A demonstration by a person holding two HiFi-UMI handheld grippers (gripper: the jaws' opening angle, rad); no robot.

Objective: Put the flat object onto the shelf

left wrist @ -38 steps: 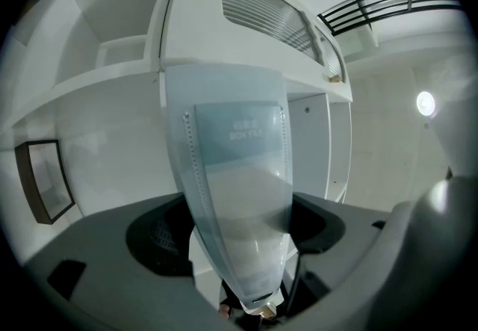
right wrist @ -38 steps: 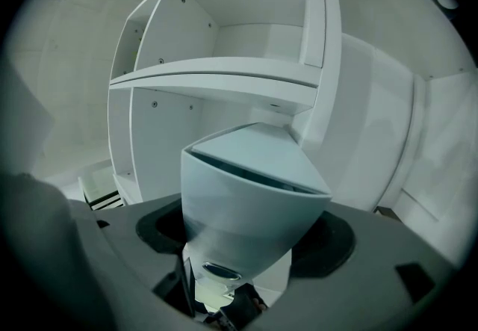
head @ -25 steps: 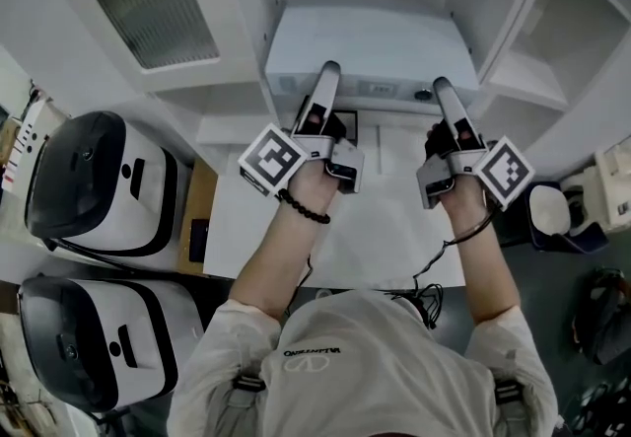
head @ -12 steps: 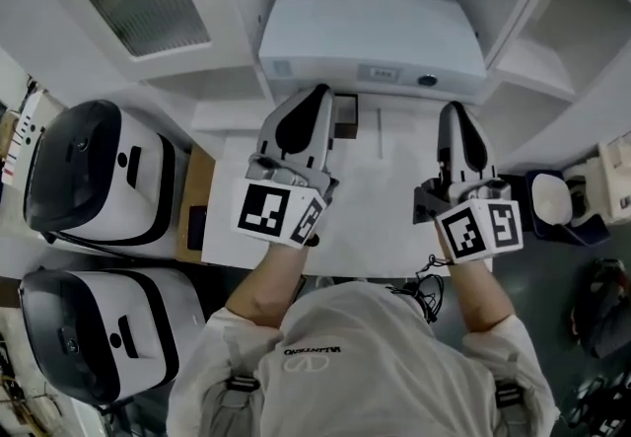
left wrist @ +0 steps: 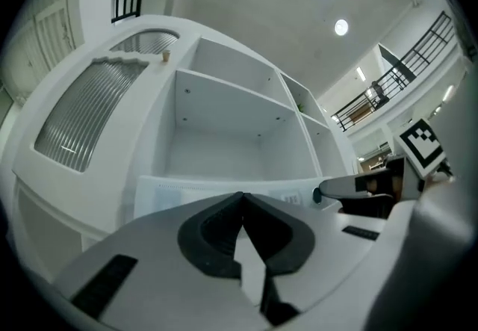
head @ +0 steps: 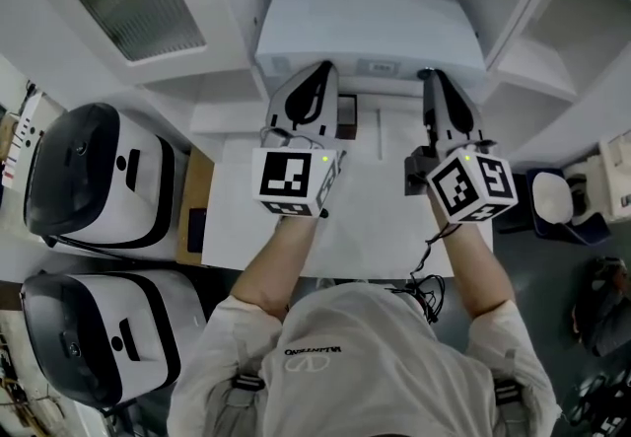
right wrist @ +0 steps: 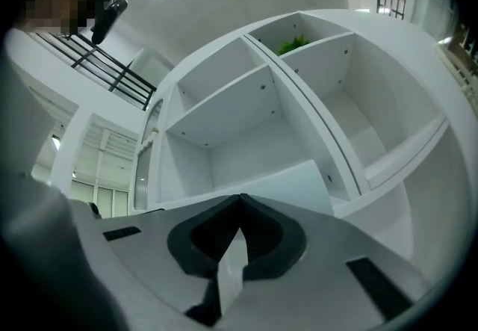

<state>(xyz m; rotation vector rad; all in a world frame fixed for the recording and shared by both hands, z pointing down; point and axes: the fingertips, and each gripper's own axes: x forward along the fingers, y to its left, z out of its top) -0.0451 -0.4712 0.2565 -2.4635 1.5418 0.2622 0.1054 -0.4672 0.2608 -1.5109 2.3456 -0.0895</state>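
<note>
White shelves [left wrist: 231, 101] face left claw [left wrist: 241, 199] and right claw [right wrist: 240, 199] (tips together).

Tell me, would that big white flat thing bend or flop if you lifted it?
Probably not: the flat object keeps straight edges and an even top, so it looks like a stiff box. It has a thick front face with small panels, so it may be fairly heavy. Its smooth white shell could be slippery.

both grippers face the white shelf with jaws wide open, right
No, shut, not open: the two gripper views show the left gripper and right gripper with jaws together, empty. Both do face the shelf.
</note>
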